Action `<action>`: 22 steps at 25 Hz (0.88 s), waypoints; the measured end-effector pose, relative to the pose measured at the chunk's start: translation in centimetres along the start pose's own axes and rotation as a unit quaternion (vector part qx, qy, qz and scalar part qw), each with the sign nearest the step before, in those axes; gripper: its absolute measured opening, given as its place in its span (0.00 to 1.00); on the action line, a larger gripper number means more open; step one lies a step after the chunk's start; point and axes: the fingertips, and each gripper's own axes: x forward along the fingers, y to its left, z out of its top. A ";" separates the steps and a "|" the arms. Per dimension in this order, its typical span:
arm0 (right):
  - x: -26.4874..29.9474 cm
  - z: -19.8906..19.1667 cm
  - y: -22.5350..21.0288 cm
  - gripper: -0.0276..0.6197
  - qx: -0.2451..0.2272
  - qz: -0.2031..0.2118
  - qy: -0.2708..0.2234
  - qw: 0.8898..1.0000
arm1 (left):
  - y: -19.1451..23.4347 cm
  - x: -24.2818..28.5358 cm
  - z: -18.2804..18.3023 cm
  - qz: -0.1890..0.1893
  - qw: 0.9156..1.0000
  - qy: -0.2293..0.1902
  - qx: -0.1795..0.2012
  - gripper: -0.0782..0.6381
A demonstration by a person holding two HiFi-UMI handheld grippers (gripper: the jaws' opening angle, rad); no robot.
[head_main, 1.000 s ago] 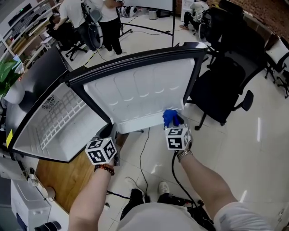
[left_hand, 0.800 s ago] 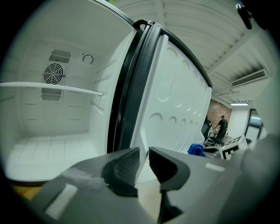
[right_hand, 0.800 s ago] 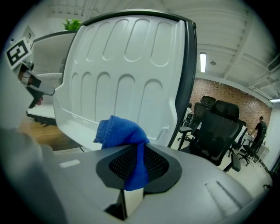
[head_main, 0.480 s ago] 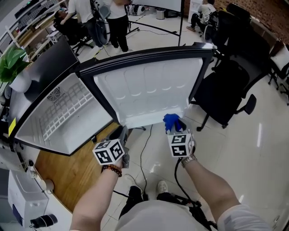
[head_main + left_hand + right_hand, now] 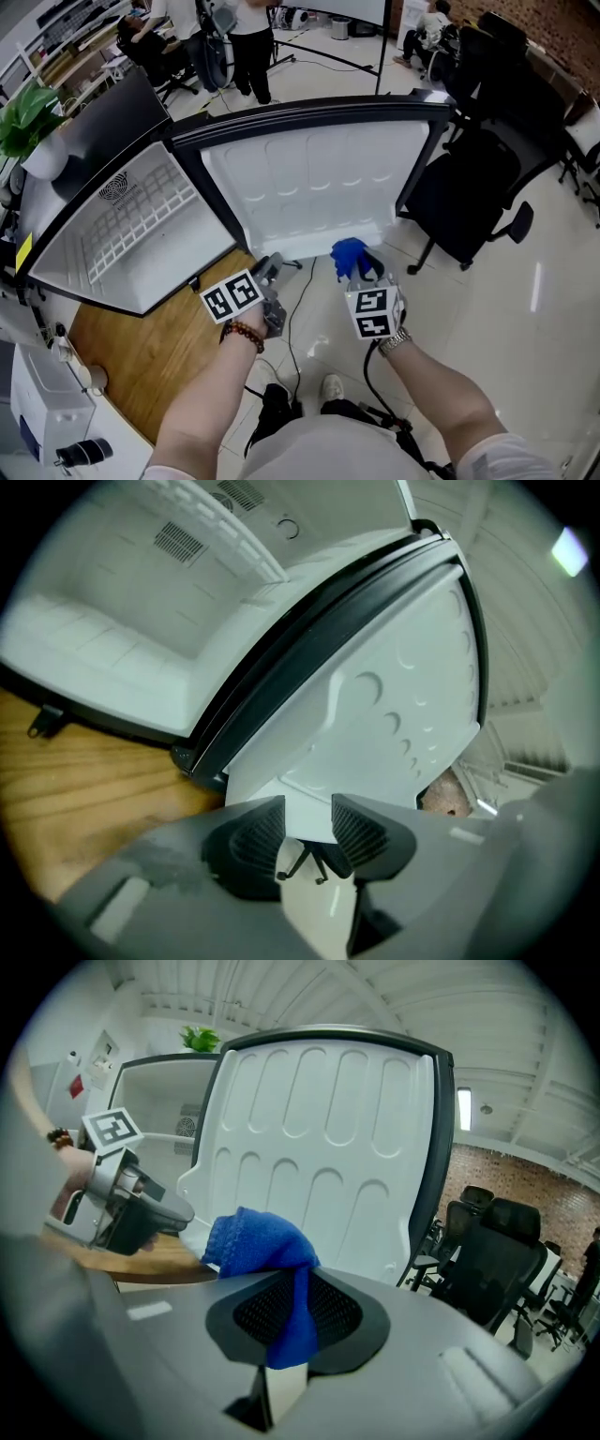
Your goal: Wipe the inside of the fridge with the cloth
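Note:
The small fridge (image 5: 122, 234) stands on a wooden table with its white-lined door (image 5: 309, 187) swung wide open. My left gripper (image 5: 272, 274) is just below the door's lower corner; its jaws have just been opening. In the left gripper view the jaws (image 5: 307, 829) stand apart, the door's (image 5: 394, 696) bottom edge shows in the gap and the pads do not press on it. My right gripper (image 5: 364, 274) is shut on a blue cloth (image 5: 349, 255), held in front of the door's lower edge. The cloth (image 5: 258, 1246) bunches above the right gripper's jaws (image 5: 295, 1312).
A black office chair (image 5: 469, 187) stands right of the door. The wooden table (image 5: 141, 347) runs under the fridge, with a potted plant (image 5: 28, 122) at far left. Cables (image 5: 295, 314) lie on the floor below the door. People (image 5: 244, 37) stand at the back.
My left gripper came off the door's lower edge, dropped a little, rolled and opened its jaws. My right gripper with the cloth shifted slightly left along the door's bottom.

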 end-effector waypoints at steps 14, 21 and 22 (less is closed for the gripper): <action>-0.4 1.0 1.8 0.11 -0.021 0.032 -0.013 0.999 | 0.2 1.8 1.1 -0.047 0.990 -0.055 -0.117 0.30; -0.6 2.0 2.6 0.11 -0.021 0.045 -0.027 0.998 | 0.1 0.8 0.4 -0.048 0.993 -0.049 -0.096 0.24; -0.6 2.3 2.8 0.11 -0.021 0.048 -0.030 0.998 | 0.1 0.6 0.2 -0.049 0.993 -0.048 -0.095 0.22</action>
